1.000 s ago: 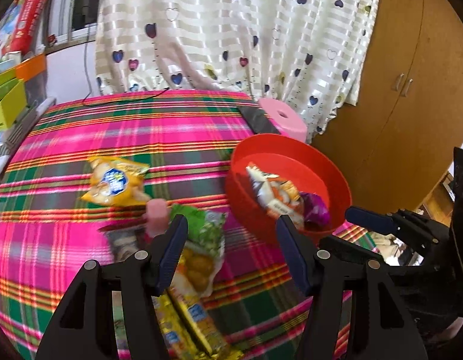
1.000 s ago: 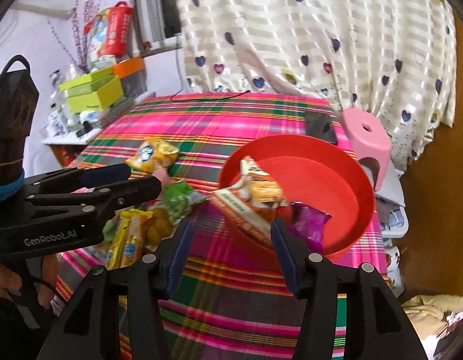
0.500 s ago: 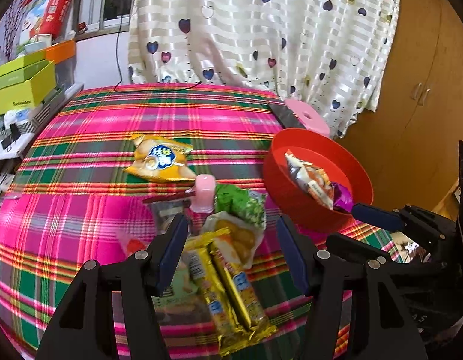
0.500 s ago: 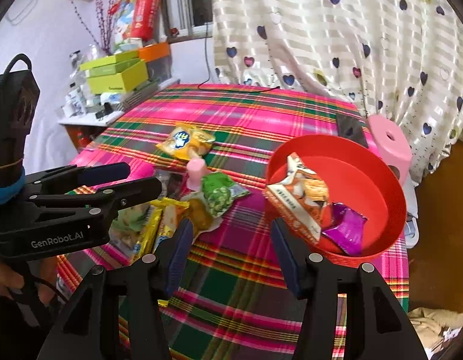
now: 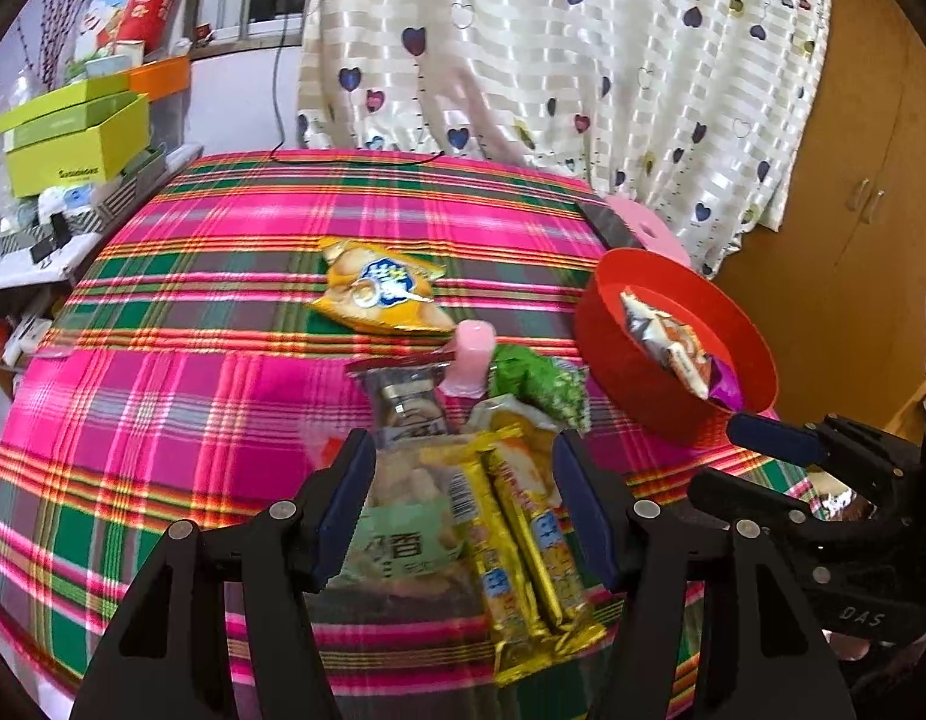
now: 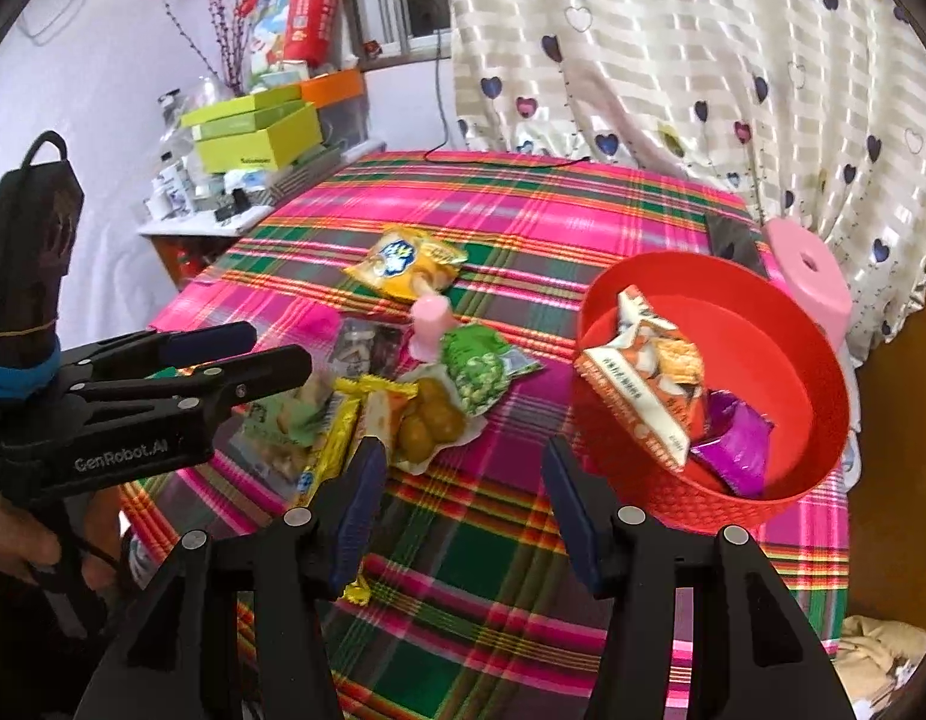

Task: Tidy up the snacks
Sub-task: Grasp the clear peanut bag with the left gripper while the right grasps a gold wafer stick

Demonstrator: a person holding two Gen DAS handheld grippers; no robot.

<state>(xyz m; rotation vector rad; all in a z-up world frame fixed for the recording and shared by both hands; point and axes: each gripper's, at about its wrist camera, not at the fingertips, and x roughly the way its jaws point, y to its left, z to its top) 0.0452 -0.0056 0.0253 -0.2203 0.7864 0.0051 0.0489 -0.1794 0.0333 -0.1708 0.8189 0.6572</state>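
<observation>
A pile of snacks lies on the plaid tablecloth (image 5: 163,396): two yellow bars (image 5: 523,540), a pale green packet (image 5: 403,534), a green pea bag (image 5: 541,384), a pink cup (image 5: 472,357) and a yellow chip bag (image 5: 382,294). My left gripper (image 5: 463,468) hangs open just above the bars and the green packet, holding nothing. The red bowl (image 6: 781,324) on the right holds an orange-white packet (image 6: 649,384) and a purple one (image 6: 733,450). My right gripper (image 6: 460,468) is open and empty over bare cloth between the pile (image 6: 427,414) and the bowl.
Green boxes (image 5: 73,144) and clutter fill a shelf at the left. A heart-print curtain (image 5: 553,60) hangs behind the table. A pink stool (image 6: 811,276) and a dark phone (image 6: 730,237) sit at the far right edge, with a wooden cupboard (image 5: 871,210) beyond.
Both views have swung left and sunk a little. The bowl has slid to the right in each, and the snack pile now lies under my left gripper. Both jaws stay as wide as before.
</observation>
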